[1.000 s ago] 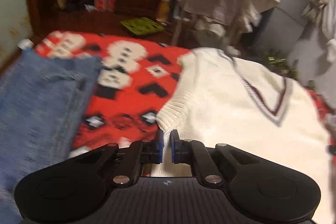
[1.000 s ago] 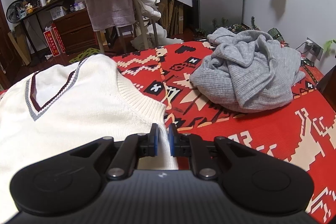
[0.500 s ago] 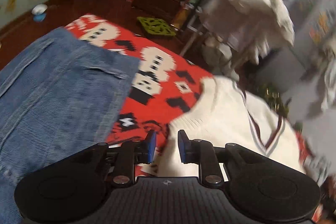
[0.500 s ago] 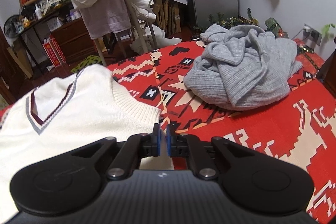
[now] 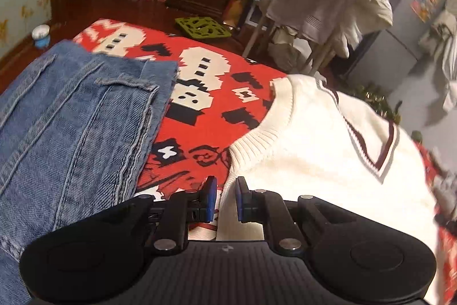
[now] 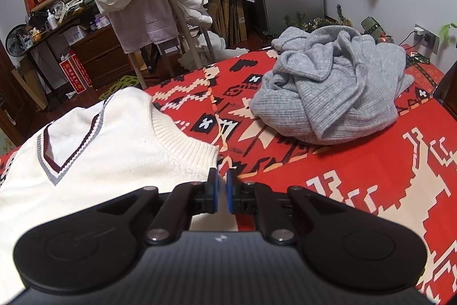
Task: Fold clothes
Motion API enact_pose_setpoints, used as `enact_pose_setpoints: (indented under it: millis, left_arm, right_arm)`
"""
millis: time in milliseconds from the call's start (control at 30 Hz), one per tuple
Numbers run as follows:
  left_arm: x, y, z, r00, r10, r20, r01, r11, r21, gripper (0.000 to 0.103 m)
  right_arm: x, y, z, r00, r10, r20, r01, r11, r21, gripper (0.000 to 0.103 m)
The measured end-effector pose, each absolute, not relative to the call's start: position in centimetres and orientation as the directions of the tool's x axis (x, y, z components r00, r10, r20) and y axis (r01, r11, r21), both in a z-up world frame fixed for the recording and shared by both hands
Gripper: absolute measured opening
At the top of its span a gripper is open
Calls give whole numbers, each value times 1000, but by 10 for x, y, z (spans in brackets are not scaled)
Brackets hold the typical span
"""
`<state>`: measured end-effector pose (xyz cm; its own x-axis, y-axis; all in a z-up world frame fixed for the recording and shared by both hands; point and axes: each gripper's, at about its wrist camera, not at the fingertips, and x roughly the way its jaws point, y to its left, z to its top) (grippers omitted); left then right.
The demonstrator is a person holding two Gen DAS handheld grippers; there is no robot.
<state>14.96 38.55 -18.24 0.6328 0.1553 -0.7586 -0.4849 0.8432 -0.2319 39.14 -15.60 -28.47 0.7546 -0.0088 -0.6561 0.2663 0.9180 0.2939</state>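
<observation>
Slippage threatens: left gripper (image 5: 224,199) gapes astride cream knitted V-neck vest (image 5: 322,150) edge, right gripper (image 6: 222,193) barely pinching its side, fold could skew

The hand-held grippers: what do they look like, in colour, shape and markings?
Both look alike. The left hand-held gripper and the right hand-held gripper have matte black ribbed bodies, two round black lobes, silver pivot screws, black linkage arms, blue finger pads and a small pale logo.

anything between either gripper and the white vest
Nothing visible does. The left gripper stands open at one side edge of the white vest, and the right gripper, almost closed, sits at the opposite edge.
</observation>
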Motion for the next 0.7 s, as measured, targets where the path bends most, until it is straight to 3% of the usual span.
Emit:
enact_pose_setpoints:
  millis: [233, 433, 700]
  left_arm:
    - [162, 352, -184, 605, 276, -747, -394, 919, 20, 13]
    - [163, 353, -183, 596, 297, -746, -416, 909, 30, 6]
    - [162, 345, -182, 580, 362, -730, -423, 900, 110, 5]
  right_arm:
    - [391, -156, -285, 752, -8, -660, 265, 919, 291, 7]
    - [391, -151, -284, 752, -18, -659, 248, 934, 257, 4]
    - [390, -161, -286, 740, -67, -669, 294, 927, 233, 0]
